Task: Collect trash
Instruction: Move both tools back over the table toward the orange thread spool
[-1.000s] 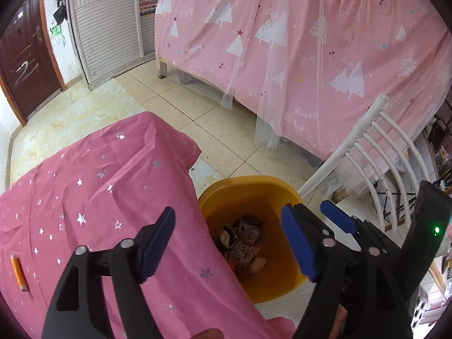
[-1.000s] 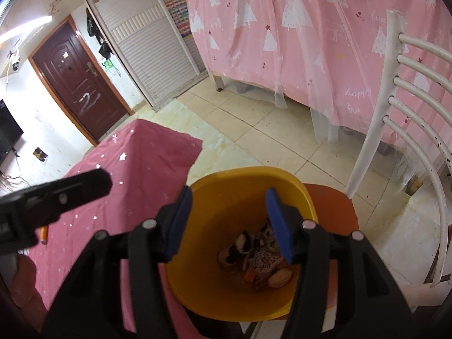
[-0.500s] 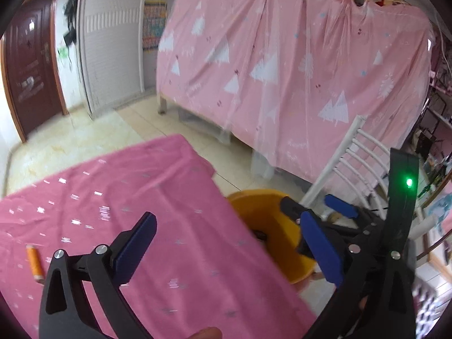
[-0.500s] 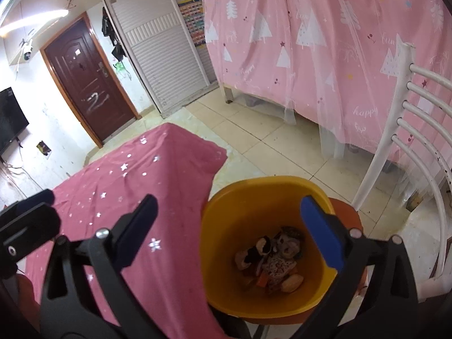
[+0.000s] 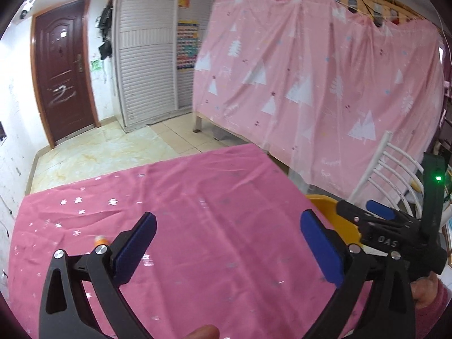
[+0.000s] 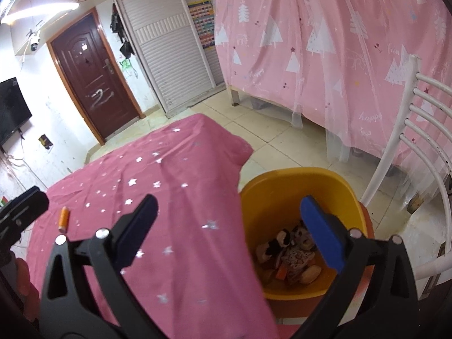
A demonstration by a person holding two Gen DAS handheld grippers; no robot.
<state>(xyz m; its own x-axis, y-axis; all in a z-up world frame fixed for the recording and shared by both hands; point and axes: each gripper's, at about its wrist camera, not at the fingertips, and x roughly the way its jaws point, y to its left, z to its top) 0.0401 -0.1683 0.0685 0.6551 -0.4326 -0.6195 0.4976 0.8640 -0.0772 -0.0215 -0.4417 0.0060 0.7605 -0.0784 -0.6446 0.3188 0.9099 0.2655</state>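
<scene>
A yellow bin (image 6: 296, 192) stands beside the table's right edge and holds several pieces of crumpled trash (image 6: 291, 251). On the pink star-print tablecloth (image 6: 169, 186) lies a small orange cylinder (image 6: 63, 219); in the left wrist view this cylinder (image 5: 99, 240) peeks out behind my left finger. My left gripper (image 5: 228, 245) hovers open over the cloth with nothing between its blue pads. My right gripper (image 6: 230, 226) is open wide and empty above the table edge and the bin's near rim. It also shows in the left wrist view as the right gripper (image 5: 364, 212) over the bin (image 5: 330, 212).
A white slatted chair (image 6: 418, 141) stands right of the bin, which rests on an orange stool (image 6: 367, 217). A pink tree-print curtain (image 5: 310, 84) hangs behind, with tiled floor (image 5: 99, 152), a dark door (image 5: 62, 70) and a shuttered cupboard (image 5: 149, 56) at the back left.
Both grippers have opened wider. My left gripper swung left from over the bin to above the tablecloth. My right gripper drew back and rose a little from the bin.
</scene>
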